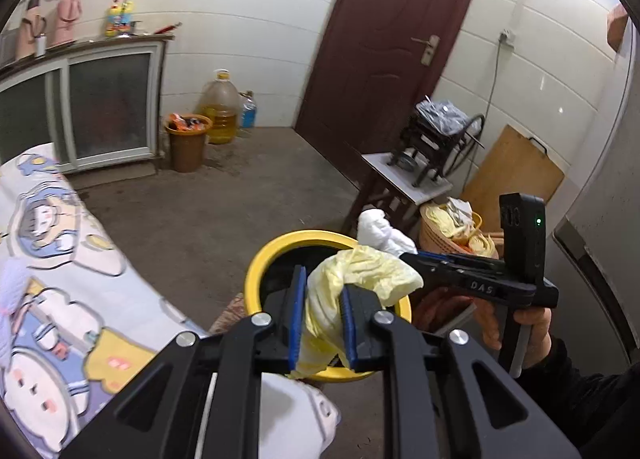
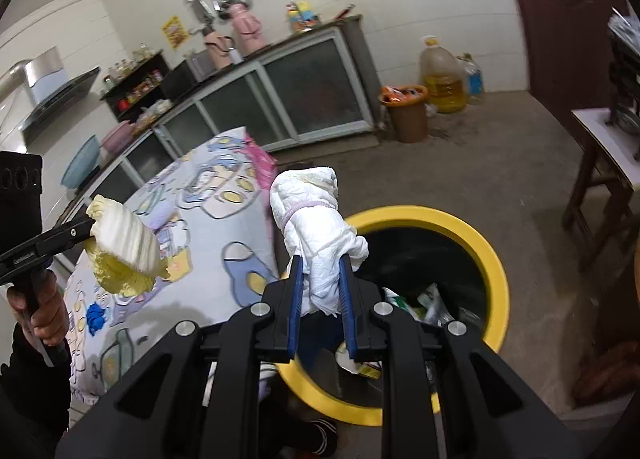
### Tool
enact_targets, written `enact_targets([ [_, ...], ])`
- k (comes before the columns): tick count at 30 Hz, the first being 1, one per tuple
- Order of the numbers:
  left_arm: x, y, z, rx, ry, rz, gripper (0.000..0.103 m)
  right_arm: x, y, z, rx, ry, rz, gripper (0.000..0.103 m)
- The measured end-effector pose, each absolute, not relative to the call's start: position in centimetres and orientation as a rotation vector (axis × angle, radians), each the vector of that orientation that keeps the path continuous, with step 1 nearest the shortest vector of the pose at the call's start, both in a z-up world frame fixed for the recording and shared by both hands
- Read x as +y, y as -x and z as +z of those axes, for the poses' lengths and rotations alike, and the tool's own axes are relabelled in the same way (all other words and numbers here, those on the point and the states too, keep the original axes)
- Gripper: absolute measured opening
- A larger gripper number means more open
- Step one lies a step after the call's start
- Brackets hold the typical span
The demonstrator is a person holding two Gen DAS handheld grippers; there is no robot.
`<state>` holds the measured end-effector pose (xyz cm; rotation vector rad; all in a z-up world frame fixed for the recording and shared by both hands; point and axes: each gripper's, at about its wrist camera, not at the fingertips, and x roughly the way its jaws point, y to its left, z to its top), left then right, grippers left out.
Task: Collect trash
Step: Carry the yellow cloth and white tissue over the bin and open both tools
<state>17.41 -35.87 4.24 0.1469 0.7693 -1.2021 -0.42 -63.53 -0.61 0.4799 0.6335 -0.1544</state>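
My left gripper (image 1: 322, 317) is shut on a pale yellow cabbage leaf (image 1: 360, 279), held above the yellow-rimmed black bin (image 1: 256, 267). In the right wrist view the same leaf (image 2: 120, 255) hangs over the patterned tablecloth (image 2: 208, 211), left of the bin. My right gripper (image 2: 322, 299) is shut on a crumpled white wad (image 2: 316, 227), a rolled diaper or paper, held at the bin's near-left rim (image 2: 496, 271). Wrappers and scraps lie inside the bin. In the left wrist view the right gripper (image 1: 404, 255) reaches in from the right with the white wad (image 1: 380, 231).
A table under the cartoon cloth (image 1: 60, 259) stands left of the bin. A brown bin (image 1: 187, 143), an oil jug (image 1: 219, 107) and a low cabinet (image 1: 108, 107) line the far wall. A stool with a machine (image 1: 408, 175), a basket (image 1: 452, 231) and a dark red door (image 1: 384, 43) are to the right.
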Motion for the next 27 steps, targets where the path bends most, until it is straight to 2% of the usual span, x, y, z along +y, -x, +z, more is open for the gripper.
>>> enact_targets([
  [17,-45.3,-17.4,-1.8,0.875,-0.221,-1.186,0.015,-67.1,1.1,-6.4,0.735,-0.595,-0.241,0.018],
  [22,-46.0,-17.7,-2.1,0.881,-0.21,-1.182,0.016,-68.3,1.3,-6.6,0.735,-0.623,-0.276,0.025],
  [24,-46.0,-17.6,-2.0,0.877,-0.207,-1.178,0.019,-68.6,1.5,-6.6,0.733,-0.622,-0.288,0.029],
  [25,-46.0,-17.6,-2.0,0.872,-0.207,-1.176,0.026,-68.7,1.6,-6.6,0.731,-0.625,-0.291,0.039],
  [26,-45.9,-17.6,-1.9,0.867,-0.206,-1.174,0.035,-68.9,1.8,-6.6,0.726,-0.632,-0.298,0.044],
  [27,-45.7,-17.5,-1.9,0.855,-0.206,-1.162,0.04,-69.0,1.9,-6.6,0.723,-0.639,-0.303,0.046],
])
